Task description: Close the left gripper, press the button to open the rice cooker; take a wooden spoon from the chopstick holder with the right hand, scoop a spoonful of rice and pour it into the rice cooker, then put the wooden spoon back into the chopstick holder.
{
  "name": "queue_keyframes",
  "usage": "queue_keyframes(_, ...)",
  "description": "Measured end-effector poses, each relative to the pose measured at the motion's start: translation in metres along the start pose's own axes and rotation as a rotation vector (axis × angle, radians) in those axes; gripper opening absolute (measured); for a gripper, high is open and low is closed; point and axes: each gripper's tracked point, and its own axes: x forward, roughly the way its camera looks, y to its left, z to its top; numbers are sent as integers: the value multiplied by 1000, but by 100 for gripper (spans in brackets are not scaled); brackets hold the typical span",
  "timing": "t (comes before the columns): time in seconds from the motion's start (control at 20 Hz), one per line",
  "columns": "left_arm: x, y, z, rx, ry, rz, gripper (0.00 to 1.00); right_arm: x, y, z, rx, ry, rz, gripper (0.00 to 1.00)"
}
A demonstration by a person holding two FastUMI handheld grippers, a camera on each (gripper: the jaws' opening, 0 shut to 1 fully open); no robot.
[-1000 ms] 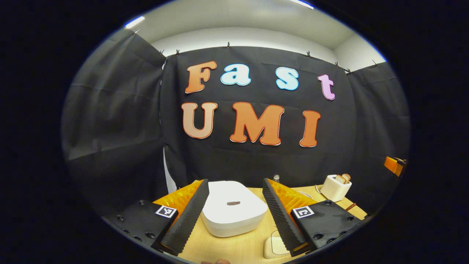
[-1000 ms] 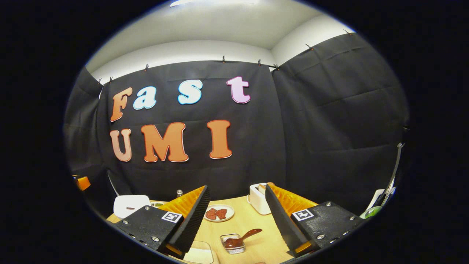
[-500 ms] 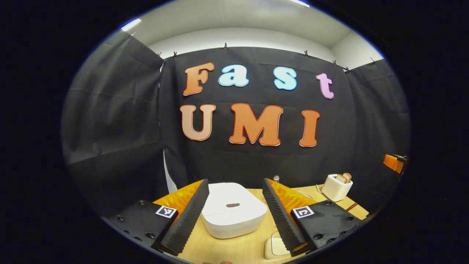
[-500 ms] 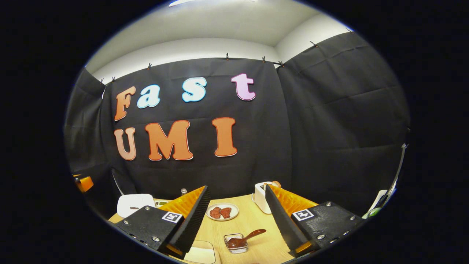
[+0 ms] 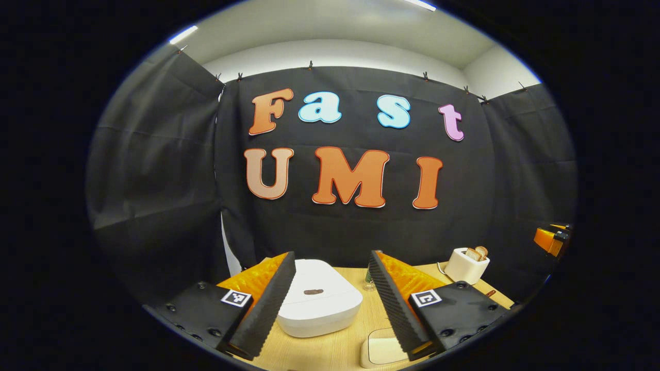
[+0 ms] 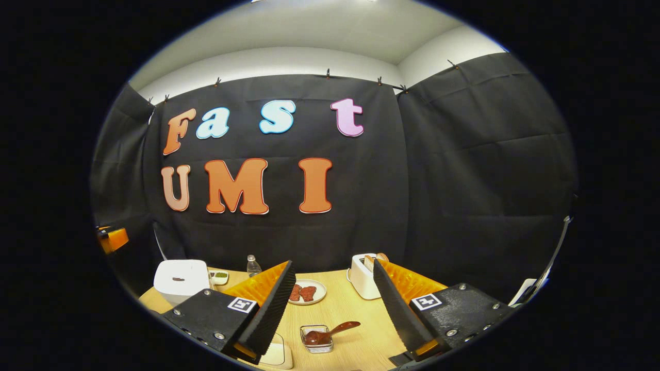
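The left gripper (image 5: 330,288) stood spread wide, holding nothing, with the closed white rice cooker (image 5: 317,304) on the table (image 5: 330,350) between its fingers. The right gripper (image 6: 335,304) gaped too, above the wooden spoon (image 6: 330,332) resting in a small dish (image 6: 316,345).

one rice cooker (image 5: 318,304), one toaster (image 6: 364,275), one bottle (image 6: 252,266)

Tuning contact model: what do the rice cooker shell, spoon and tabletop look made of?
Rice cooker: likely plastic, matte white, smooth rounded shell without seams.
Spoon: looks like dark brown wood with a slight sheen; grain too small to confirm.
Tabletop: pale wood or wood-look laminate, faint grain lines, low gloss.
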Motion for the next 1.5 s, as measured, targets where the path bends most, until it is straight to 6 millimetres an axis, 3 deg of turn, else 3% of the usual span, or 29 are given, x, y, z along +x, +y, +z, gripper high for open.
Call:
queue_keyframes(0.05, 0, -2, 1, 3, -2, 1, 93, -1, 1, 0, 3, -2, 8, 94)
queue_keyframes(0.15, 0, -1, 0, 10, 1, 4, 74, 0, 3, 1, -2, -11, 19, 94)
queue_keyframes(0.25, 0, -4, -3, 9, 12, -10, 67, -1, 3, 0, -18, -13, 23, 94)
queue_keyframes(0.4, -2, -1, -1, 11, 17, -12, 19, -2, 6, -2, -19, -9, 33, 94)
queue_keyframes(0.7, -8, -8, 7, 55, -1, -47, 21, -1, 4, -6, -2, 4, 35, 94)
queue_keyframes(0.75, -9, 8, 7, 67, -16, 23, 19, -1, 4, -6, 4, 5, 37, 94)
queue_keyframes(0.8, -4, 8, 6, 64, -8, 17, 5, -1, 5, -6, 7, 4, 42, 94)
queue_keyframes(0.95, 0, -13, -8, -7, 54, -49, 5, 0, 4, -7, -16, -7, 43, 94)
queue_keyframes(1.1, 19, -4, -17, -49, 112, -60, 5, 1, 1, -7, -33, -9, 38, 94)
queue_keyframes(1.25, 39, -3, -13, -139, 136, -87, 5, 5, -5, -11, -40, -1, 16, 94)
queue_keyframes(1.4, 68, 10, -9, -94, 128, -78, 5, 9, -7, -17, -41, 12, 6, 94)
queue_keyframes(1.5, 91, 19, -19, -72, 154, -74, 5, 10, -10, -22, -49, 19, -2, 94)
